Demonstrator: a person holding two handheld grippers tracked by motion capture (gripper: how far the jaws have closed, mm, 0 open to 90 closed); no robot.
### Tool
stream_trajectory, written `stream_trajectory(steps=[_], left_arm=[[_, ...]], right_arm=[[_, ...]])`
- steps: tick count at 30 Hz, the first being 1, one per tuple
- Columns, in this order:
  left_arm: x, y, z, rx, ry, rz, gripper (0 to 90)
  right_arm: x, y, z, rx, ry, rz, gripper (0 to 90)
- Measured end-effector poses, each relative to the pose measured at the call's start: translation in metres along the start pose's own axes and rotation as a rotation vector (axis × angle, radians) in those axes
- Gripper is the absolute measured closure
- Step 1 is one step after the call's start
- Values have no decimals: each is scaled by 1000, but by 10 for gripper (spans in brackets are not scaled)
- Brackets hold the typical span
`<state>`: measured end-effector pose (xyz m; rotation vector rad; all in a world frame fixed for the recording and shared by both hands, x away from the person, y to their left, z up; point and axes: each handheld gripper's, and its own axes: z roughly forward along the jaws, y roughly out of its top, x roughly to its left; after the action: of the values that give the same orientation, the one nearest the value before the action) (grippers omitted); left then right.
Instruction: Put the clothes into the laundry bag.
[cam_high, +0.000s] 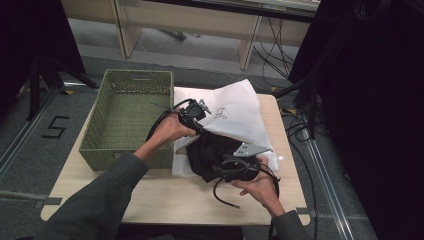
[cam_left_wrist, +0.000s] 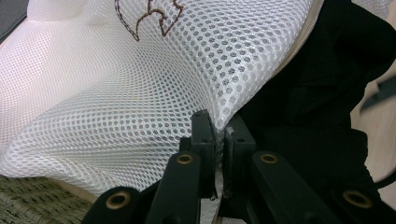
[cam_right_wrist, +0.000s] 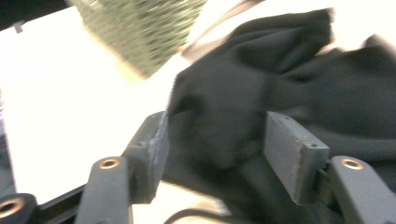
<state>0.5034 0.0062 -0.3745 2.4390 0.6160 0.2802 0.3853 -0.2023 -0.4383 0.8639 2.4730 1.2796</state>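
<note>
The white mesh bag (cam_high: 235, 112) lies on the desk just right of the basket, its near edge lifted where my left fingers pinch it, a small brown emblem on top. Under that raised edge sits the crumpled black garment (cam_high: 212, 152), partly tucked inside, partly spilling onto the desk.

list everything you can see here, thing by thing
mesh laundry bag: one, white with a small dark emblem, on the table right of the basket, its edge lifted
garment: one, black, bunched at the bag's mouth
basket: one, green woven, left part of the table
table: one, light wood
left tool: one, black, shut on the mesh laundry bag's edge
right tool: one, black, jaws apart around the garment, pads not pressing
hands: two, grey sleeves, from the bottom of the high view
</note>
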Motion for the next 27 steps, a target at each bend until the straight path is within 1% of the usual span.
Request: stream_trajectory(steps=[1, 2, 3, 5, 6, 7, 8, 9, 10, 12, 13, 14, 16, 17, 18, 19, 20, 21, 22, 24, 25, 26, 27], left_arm=[[0, 0, 0, -1, 0, -1, 846], [0, 0, 0, -1, -1, -1, 846], [0, 0, 1, 2, -3, -2, 846], [1, 0, 1, 1, -7, -5, 846], [0, 0, 2, 1, -9, -11, 846], [0, 0, 2, 2, -10, -14, 847], [0, 0, 3, 3, -9, -13, 847], [0, 0, 2, 5, -8, -7, 846], [0, 0, 2, 7, -7, -2, 846], [-1, 0, 2, 6, -11, 0, 848], [-1, -1, 2, 8, -15, 0, 849], [-2, -1, 3, 3, -18, -17, 851], [-5, 0, 5, -19, -28, -35, 854], [-5, 0, 5, -8, -24, -20, 855], [-5, 1, 5, -9, -28, -12, 855], [-4, 2, 4, 13, -29, 9, 856], [-5, 2, 5, 8, -32, 7, 856], [-5, 2, 5, 14, -28, 11, 856], [-5, 2, 5, 13, -28, 13, 856], [-4, 2, 4, 23, -30, 17, 855], [-4, 2, 4, 17, -26, 7, 855], [-3, 1, 5, 17, -27, 4, 854], [-3, 1, 5, 16, -26, 1, 853]], right_arm=[[5, 0, 4, 0, 1, 6, 387], [9, 0, 8, 15, 12, -1, 380], [13, 1, 11, 51, 22, -13, 382], [20, -1, 23, 125, -25, -86, 366], [23, -4, 31, 144, -52, -98, 354], [23, -7, 36, 172, -61, -112, 358], [23, -10, 43, 208, -88, -125, 371], [22, -13, 49, 248, -100, -147, 405], [21, -15, 54, 289, -124, -194, 495], [21, -14, 55, 295, -131, -226, 672], [17, -11, 53, 269, -136, -228, 717], [13, -8, 50, 243, -139, -210, 744], [3, -2, 45, 204, -185, -213, 762], [-2, 3, 43, 172, -216, -198, 767], [-8, 8, 42, 150, -243, -201, 771], [-11, 11, 41, 135, -267, -183, 774], [-20, 17, 41, 109, -289, -210, 777], [-27, 20, 43, 88, -318, -209, 778], [-32, 23, 46, 81, -354, -164, 778], [-42, 24, 51, 75, -359, -116, 778], [-50, 21, 56, 92, -349, -109, 777], [-55, 17, 60, 104, -339, -78, 777], [-57, 12, 64, 110, -329, -60, 776]])
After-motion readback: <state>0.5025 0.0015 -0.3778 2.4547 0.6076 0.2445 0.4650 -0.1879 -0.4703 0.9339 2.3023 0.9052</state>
